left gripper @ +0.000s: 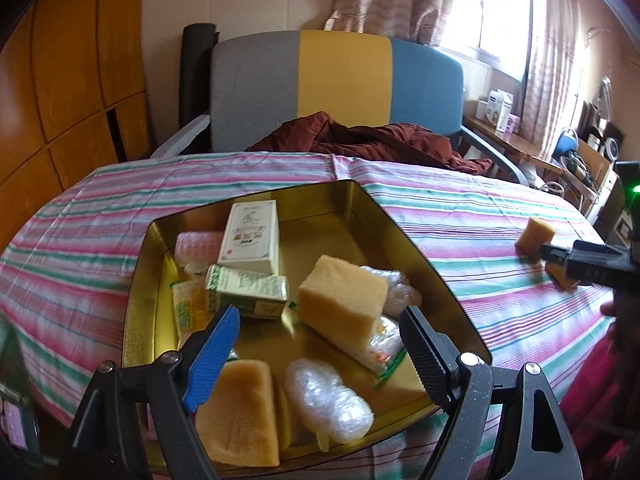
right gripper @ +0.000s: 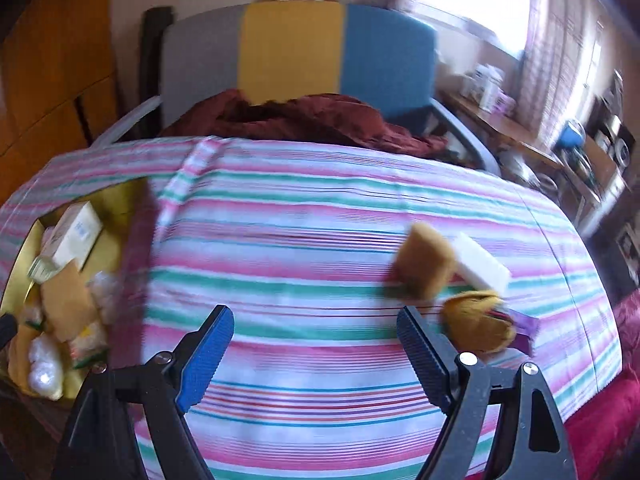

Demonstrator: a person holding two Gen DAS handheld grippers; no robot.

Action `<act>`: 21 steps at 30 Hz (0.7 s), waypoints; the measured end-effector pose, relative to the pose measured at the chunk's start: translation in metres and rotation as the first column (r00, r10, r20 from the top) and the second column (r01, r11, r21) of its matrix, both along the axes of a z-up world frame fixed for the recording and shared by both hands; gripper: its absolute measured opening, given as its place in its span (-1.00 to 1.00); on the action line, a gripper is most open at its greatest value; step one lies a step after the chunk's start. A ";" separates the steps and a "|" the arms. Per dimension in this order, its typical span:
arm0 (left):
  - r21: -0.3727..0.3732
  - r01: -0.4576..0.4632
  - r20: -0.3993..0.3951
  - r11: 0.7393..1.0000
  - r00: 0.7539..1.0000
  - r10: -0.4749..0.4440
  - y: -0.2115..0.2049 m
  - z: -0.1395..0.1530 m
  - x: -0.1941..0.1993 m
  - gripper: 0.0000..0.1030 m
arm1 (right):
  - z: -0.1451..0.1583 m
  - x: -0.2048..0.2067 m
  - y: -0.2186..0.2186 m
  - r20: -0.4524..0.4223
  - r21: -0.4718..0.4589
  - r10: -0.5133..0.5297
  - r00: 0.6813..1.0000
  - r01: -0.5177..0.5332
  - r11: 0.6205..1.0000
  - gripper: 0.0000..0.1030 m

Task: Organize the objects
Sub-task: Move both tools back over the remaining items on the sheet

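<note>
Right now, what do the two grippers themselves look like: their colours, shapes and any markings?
Both look alike. The left gripper and the right gripper each have a black angular frame with silver pivot screws. One finger carries a blue ribbed pad, the other a black ribbed pad. No cables or sleeves show. In the left view, the right gripper's black body bears embossed letters, too blurred to read.

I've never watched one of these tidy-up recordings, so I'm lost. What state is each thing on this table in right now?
Left hand-held gripper: open, empty, over the tin.
Right hand-held gripper: open, empty, over the cloth.
Gold tin: lidless, partly filled.
White box: closed, in the tin.
Green carton: lying on its side in the tin.
Loose sponge: outside the tin, on the striped cloth.
</note>
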State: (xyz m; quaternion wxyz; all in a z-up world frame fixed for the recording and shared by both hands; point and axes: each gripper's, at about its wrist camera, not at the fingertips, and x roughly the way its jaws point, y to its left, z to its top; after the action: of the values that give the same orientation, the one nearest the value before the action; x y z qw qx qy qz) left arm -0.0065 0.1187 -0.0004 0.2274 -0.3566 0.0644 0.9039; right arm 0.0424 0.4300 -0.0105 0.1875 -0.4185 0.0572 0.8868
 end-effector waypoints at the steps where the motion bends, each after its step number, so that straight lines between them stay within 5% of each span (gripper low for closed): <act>1: -0.003 0.013 -0.007 1.000 1.000 -0.013 0.004 0.002 0.000 0.61 | 0.002 0.004 0.012 -0.007 -0.012 -0.027 1.000 0.027 1.000 0.66; 8: -0.018 0.111 -0.036 0.994 0.993 -0.112 0.041 0.012 0.001 0.61 | 0.010 0.043 0.115 -0.062 -0.091 -0.318 0.946 0.312 0.946 0.66; 13: -0.033 0.211 -0.040 0.977 0.976 -0.212 0.082 0.017 0.001 0.61 | -0.012 0.080 0.174 -0.061 -0.386 -0.529 0.846 0.469 0.795 0.66; 16: -0.047 0.257 -0.041 0.965 0.965 -0.259 0.108 0.017 -0.002 0.61 | -0.008 0.097 0.182 -0.127 -0.458 -0.577 0.807 0.468 0.756 0.66; 21: -0.060 0.304 -0.020 0.951 0.952 -0.305 0.151 0.016 -0.012 0.61 | -0.008 0.102 0.184 -0.146 -0.517 -0.585 0.798 0.443 0.732 0.66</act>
State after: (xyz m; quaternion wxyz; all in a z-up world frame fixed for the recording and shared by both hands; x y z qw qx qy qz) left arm -0.0186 0.2699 0.0160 0.3529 -0.3354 0.1475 0.8609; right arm 0.1447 0.6138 -0.0189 0.3132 -0.2785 0.4069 0.8116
